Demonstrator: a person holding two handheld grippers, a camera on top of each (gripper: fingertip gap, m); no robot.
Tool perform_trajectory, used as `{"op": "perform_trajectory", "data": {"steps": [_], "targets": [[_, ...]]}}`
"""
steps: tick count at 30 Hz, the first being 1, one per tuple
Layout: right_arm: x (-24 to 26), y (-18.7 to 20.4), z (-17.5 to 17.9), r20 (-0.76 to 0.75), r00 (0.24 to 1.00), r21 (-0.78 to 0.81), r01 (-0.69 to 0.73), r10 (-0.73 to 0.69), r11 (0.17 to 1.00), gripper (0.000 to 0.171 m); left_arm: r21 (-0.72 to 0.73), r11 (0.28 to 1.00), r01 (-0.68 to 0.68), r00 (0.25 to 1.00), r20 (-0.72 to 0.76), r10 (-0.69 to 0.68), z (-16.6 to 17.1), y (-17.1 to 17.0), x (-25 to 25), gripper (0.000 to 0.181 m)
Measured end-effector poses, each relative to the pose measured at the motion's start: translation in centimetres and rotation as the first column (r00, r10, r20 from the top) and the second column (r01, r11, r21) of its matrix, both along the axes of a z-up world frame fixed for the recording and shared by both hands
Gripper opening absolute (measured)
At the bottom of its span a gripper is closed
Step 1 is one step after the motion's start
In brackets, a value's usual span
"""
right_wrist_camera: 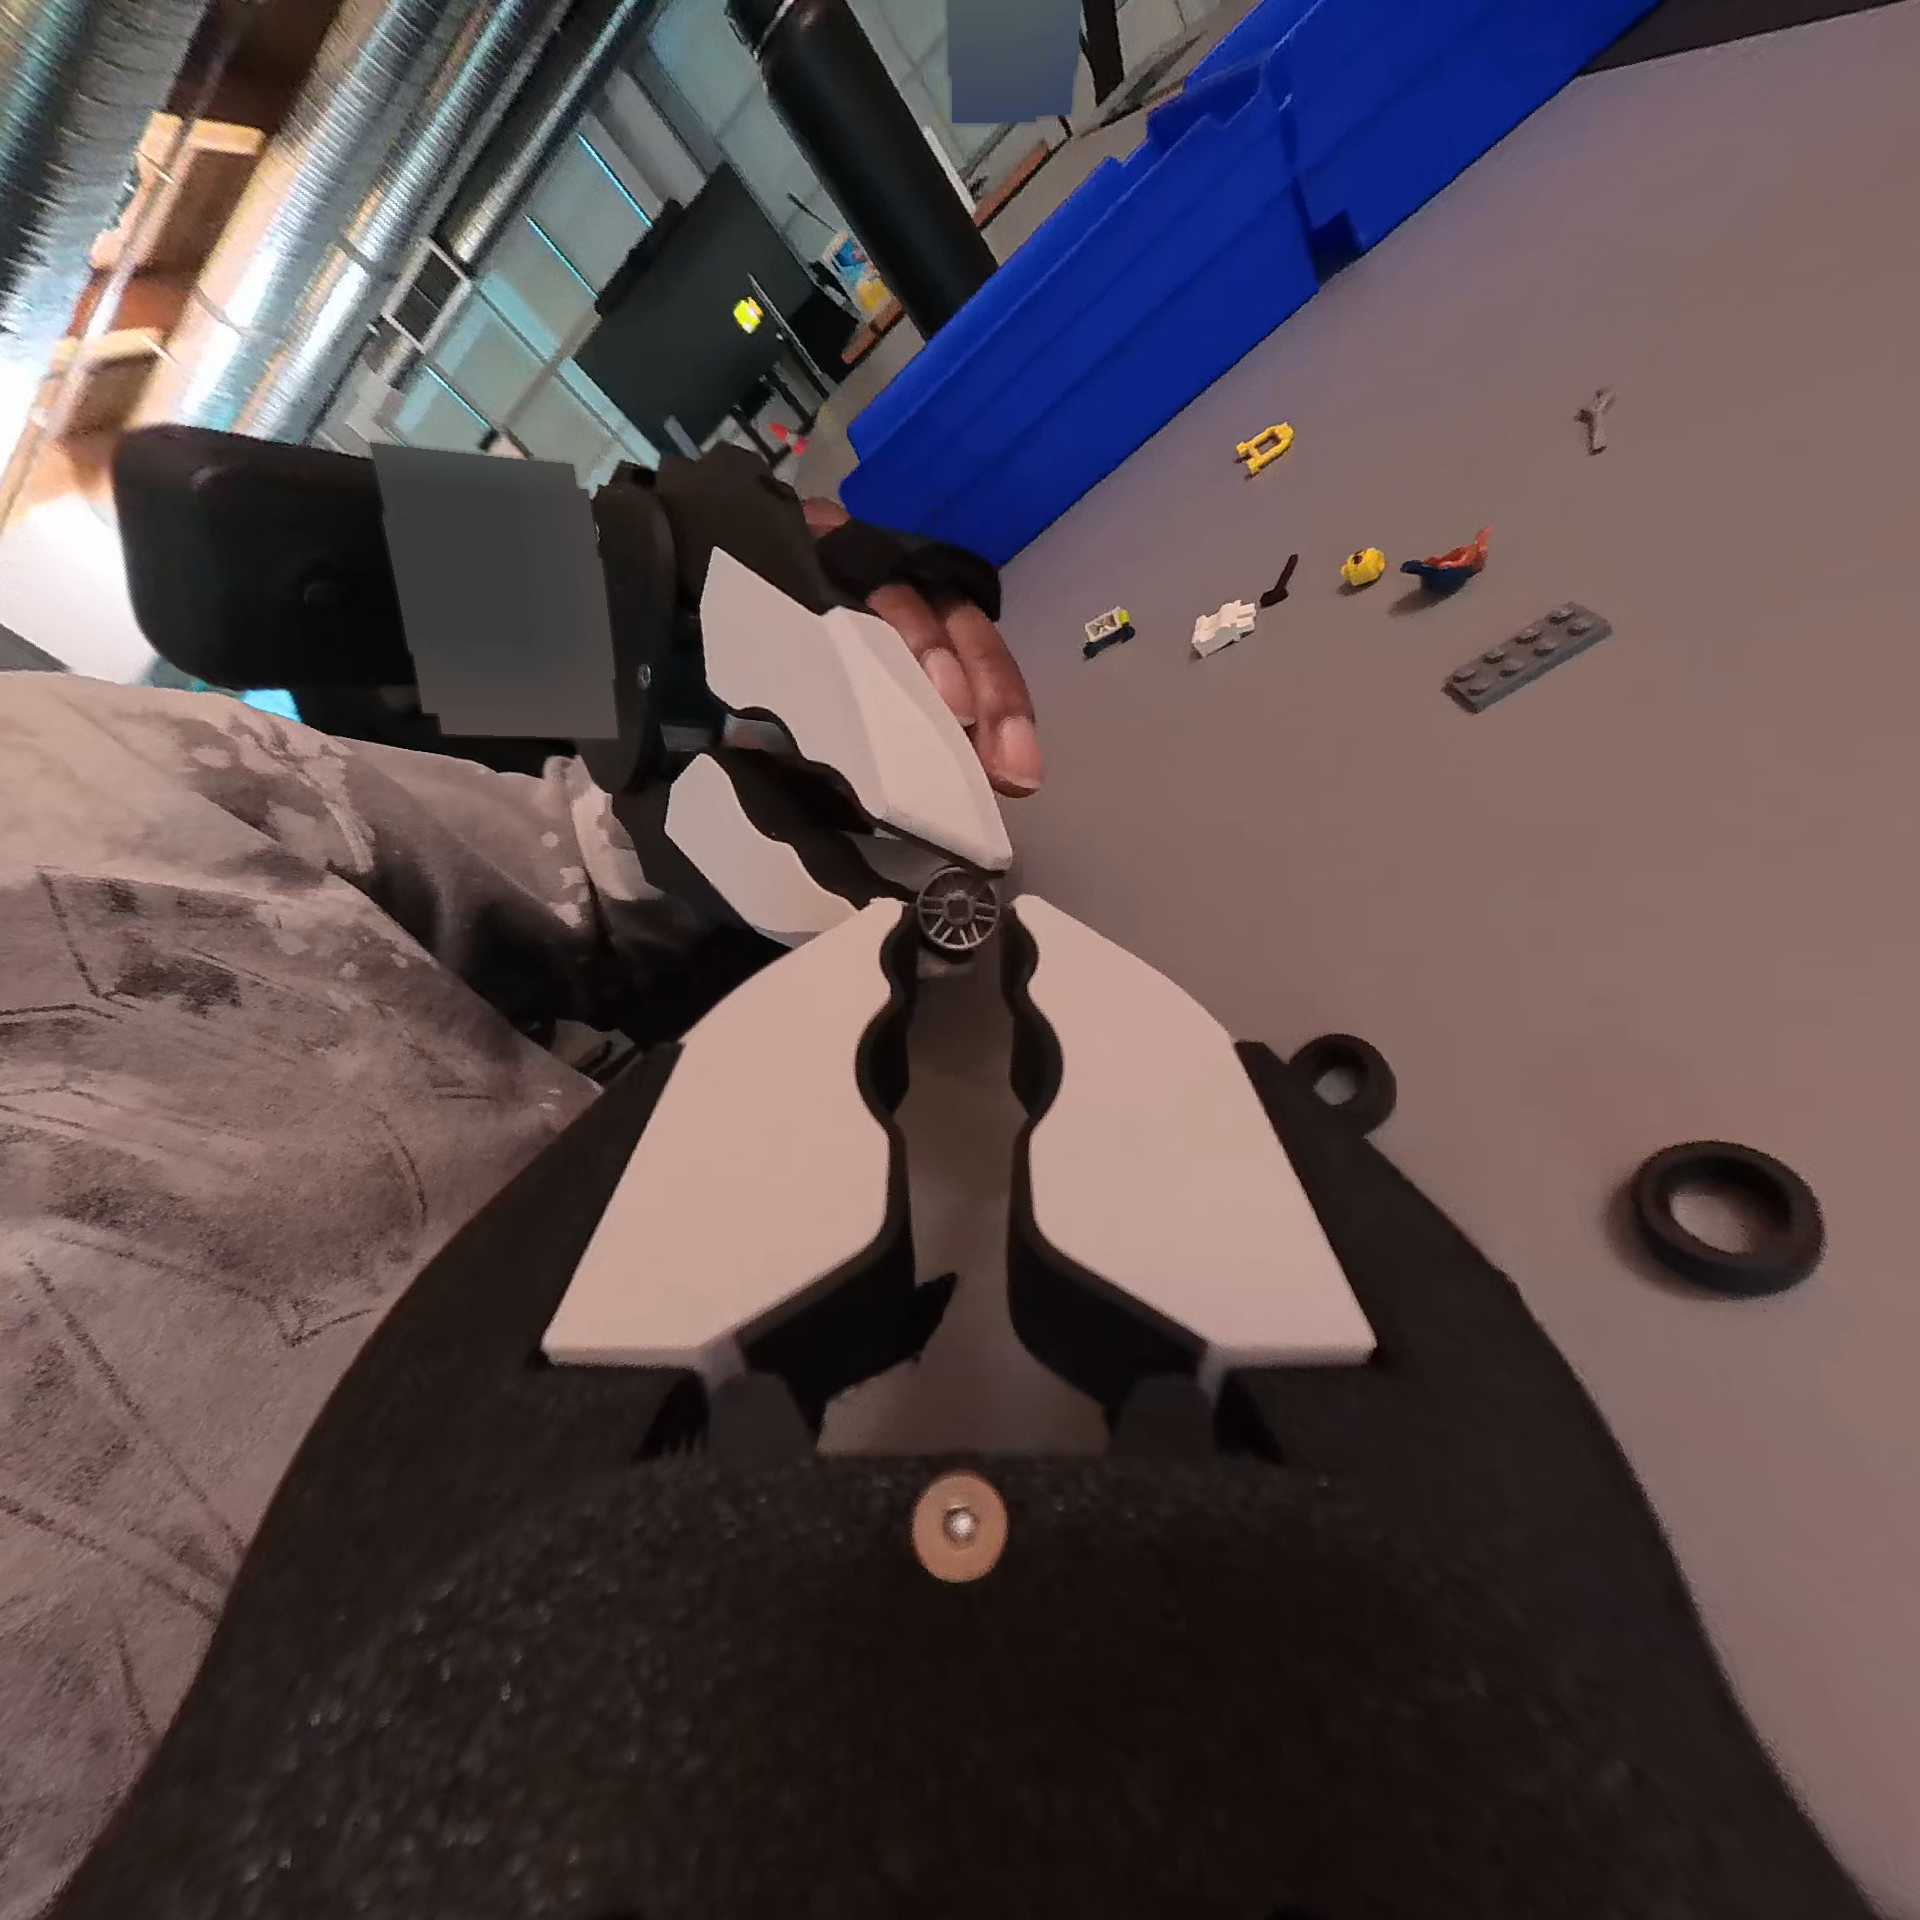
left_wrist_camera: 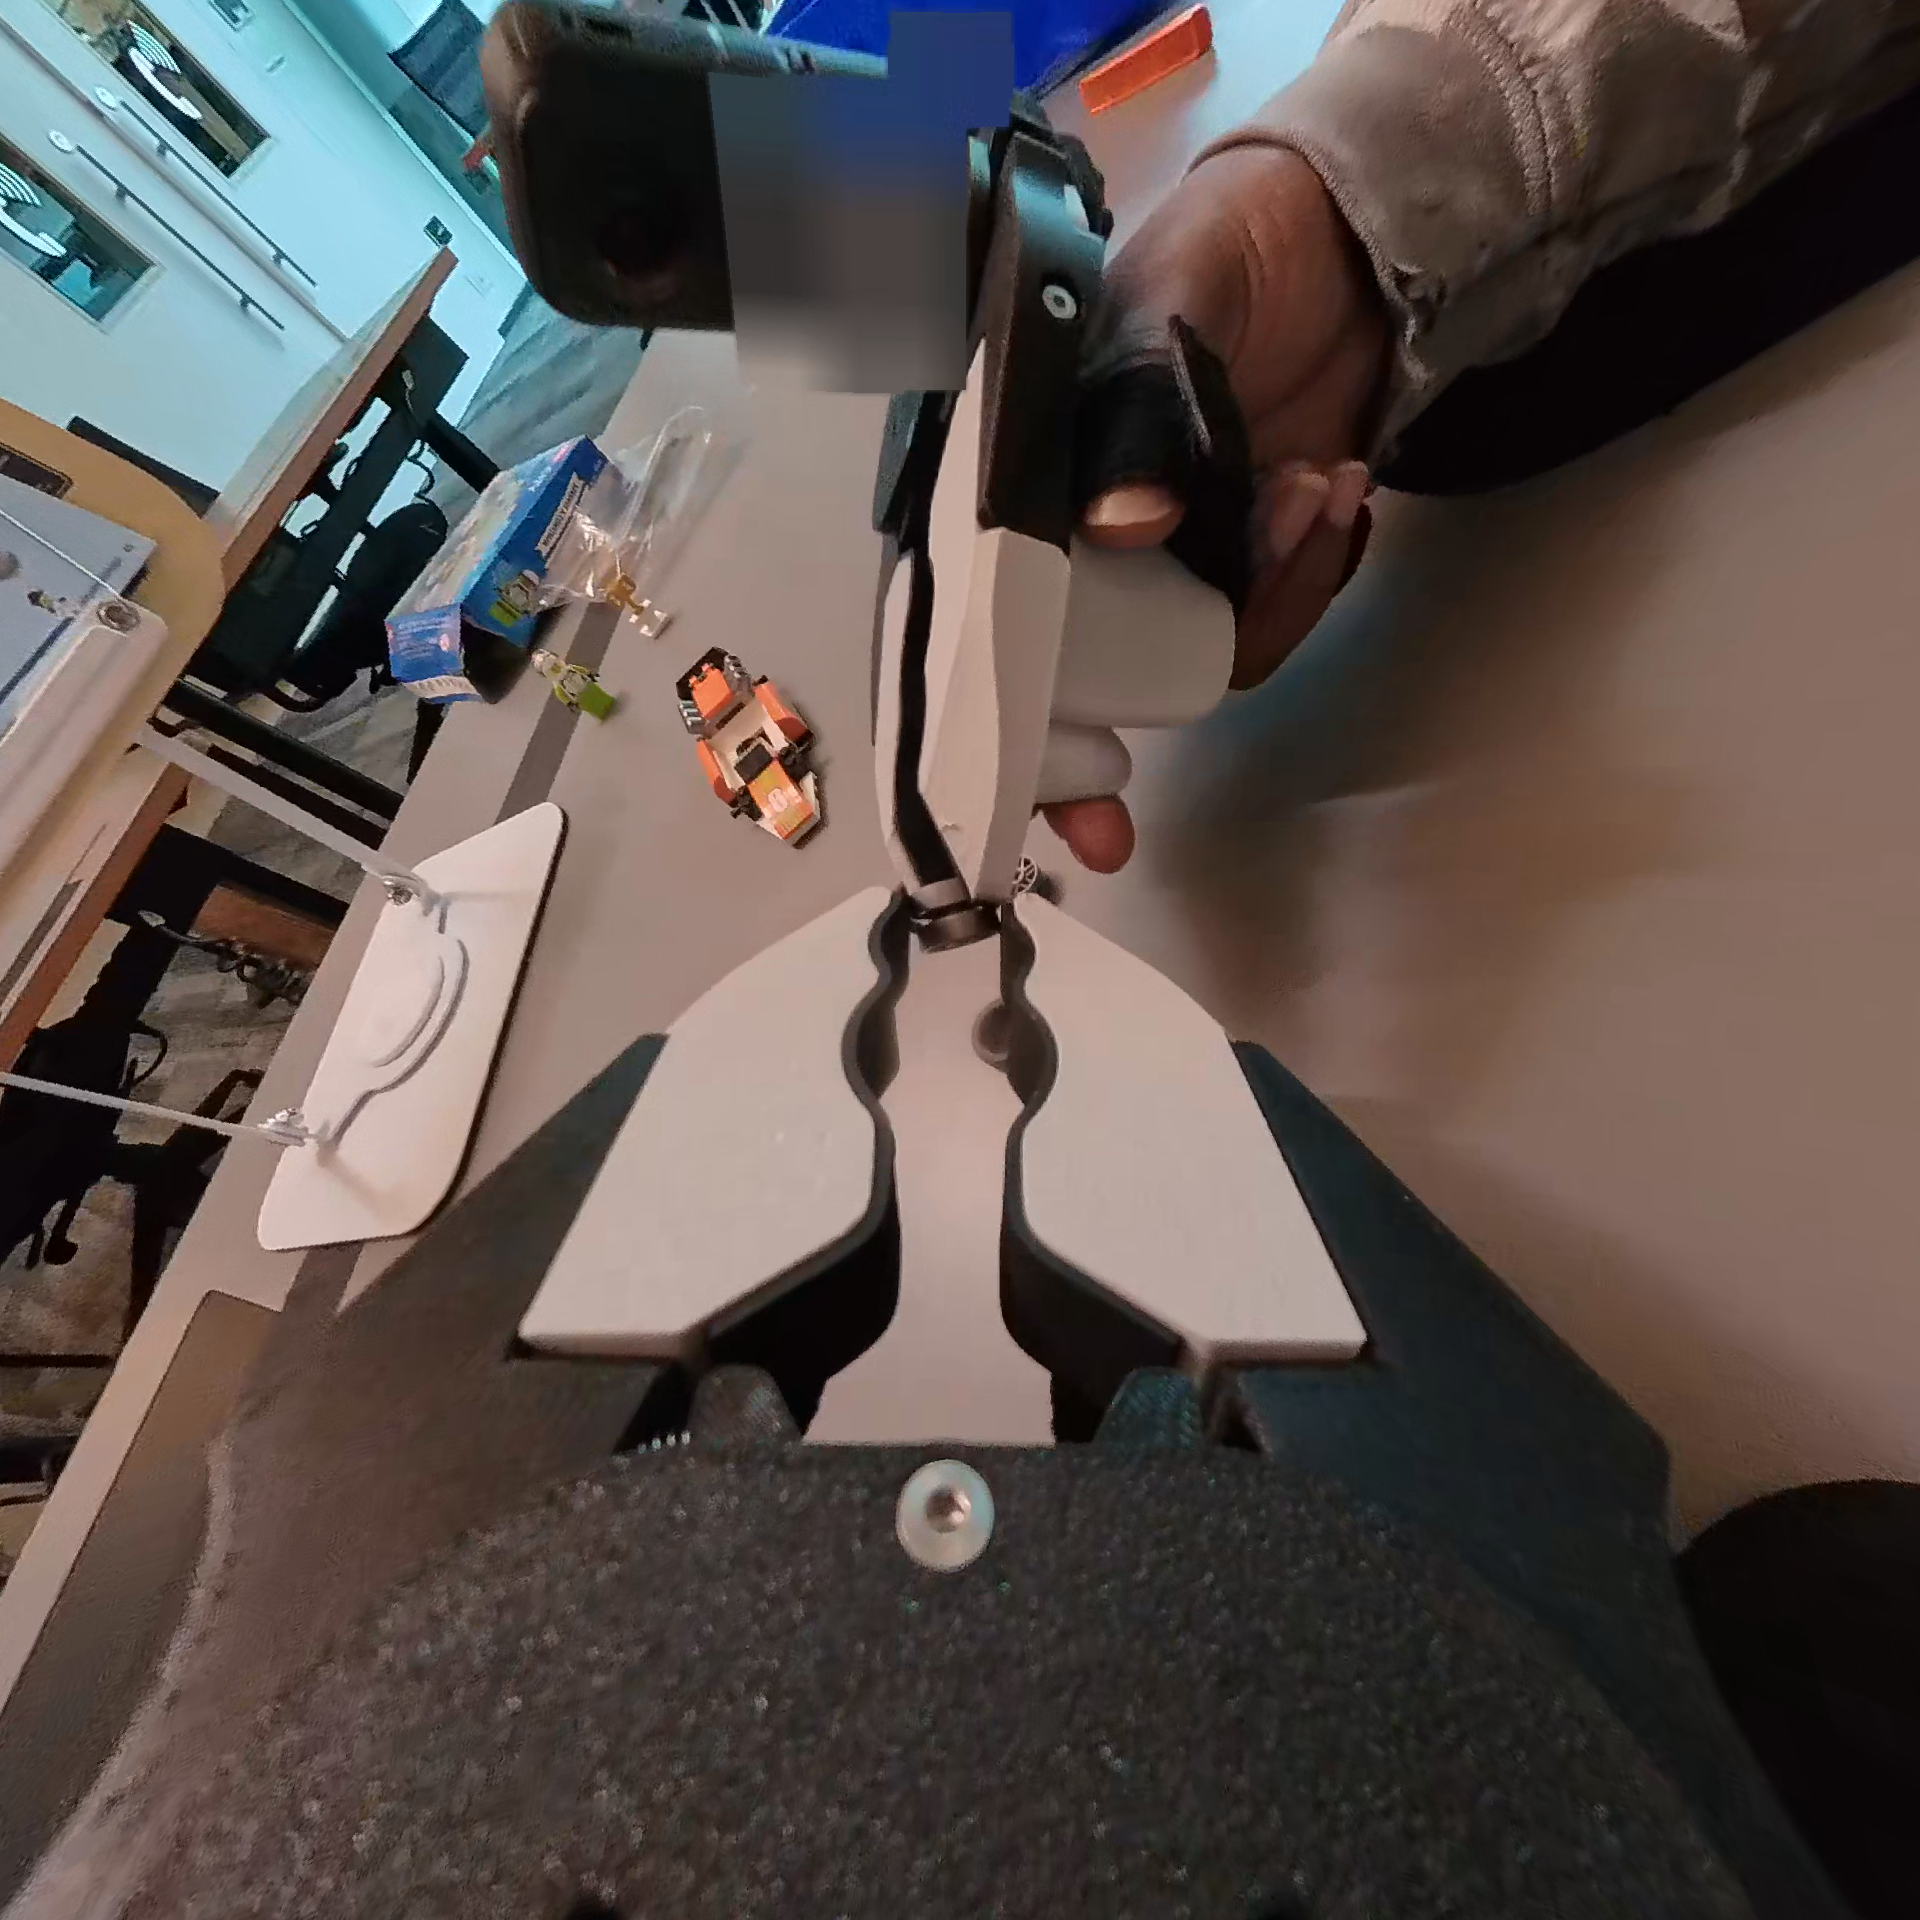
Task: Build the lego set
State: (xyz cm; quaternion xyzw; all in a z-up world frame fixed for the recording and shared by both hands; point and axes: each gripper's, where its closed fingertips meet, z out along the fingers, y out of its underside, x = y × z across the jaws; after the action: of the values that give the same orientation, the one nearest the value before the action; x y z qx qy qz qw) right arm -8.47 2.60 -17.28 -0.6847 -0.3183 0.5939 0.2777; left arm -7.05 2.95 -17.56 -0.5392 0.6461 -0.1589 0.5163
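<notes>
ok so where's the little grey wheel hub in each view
Left wrist view: the grey wheel hub sits just above centre, seen edge-on between the tips of the left claw, with the right claw reaching down to it from above.
Right wrist view: just above centre, face-on with its spokes showing, between the tips of the right claw.
Shared landmark: the grey table behind both.

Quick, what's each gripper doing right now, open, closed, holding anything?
Left gripper: closed on a small black tyre.
Right gripper: closed on a grey wheel hub, meeting the left's tips.
</notes>
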Motion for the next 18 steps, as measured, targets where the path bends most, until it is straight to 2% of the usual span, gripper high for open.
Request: {"op": "perform_trajectory", "data": {"steps": [3,5,8,11,15,18], "targets": [[0.1,0.0,0.5,-0.068,0.998,-0.083,-0.023,0.017,0.996,0.014,0.015,1.000,-0.001,1.000,0.012,0.001,0.5,0.1,0.2,0.016],[0.4,-0.2,1.8,-0.190,0.981,-0.172,-0.080,0.046,0.982,0.014,-0.013,1.000,0.005,0.996,0.091,-0.004,1.7,-0.1,0.5,0.016],[2.0,-0.1,5.4,-0.477,0.877,-0.270,-0.213,0.062,0.939,0.014,-0.126,0.992,-0.001,0.972,0.235,0.031,3.5,0.7,0.1,0.026],[3.8,0.0,8.1,-0.650,0.757,-0.234,-0.282,0.066,0.930,0.014,-0.220,0.975,-0.024,0.948,0.303,0.092,3.7,1.9,-0.8,0.025],[4.6,-0.4,9.4,-0.711,0.698,-0.177,-0.296,0.087,0.939,0.014,-0.284,0.954,-0.094,0.960,0.229,0.163,0.9,3.1,-1.6,0.025],[4.5,-0.4,9.3,-0.700,0.708,-0.171,-0.292,0.092,0.941,0.015,-0.353,0.930,-0.106,0.980,0.124,0.159,-1.9,3.1,-1.6,0.029]]}}
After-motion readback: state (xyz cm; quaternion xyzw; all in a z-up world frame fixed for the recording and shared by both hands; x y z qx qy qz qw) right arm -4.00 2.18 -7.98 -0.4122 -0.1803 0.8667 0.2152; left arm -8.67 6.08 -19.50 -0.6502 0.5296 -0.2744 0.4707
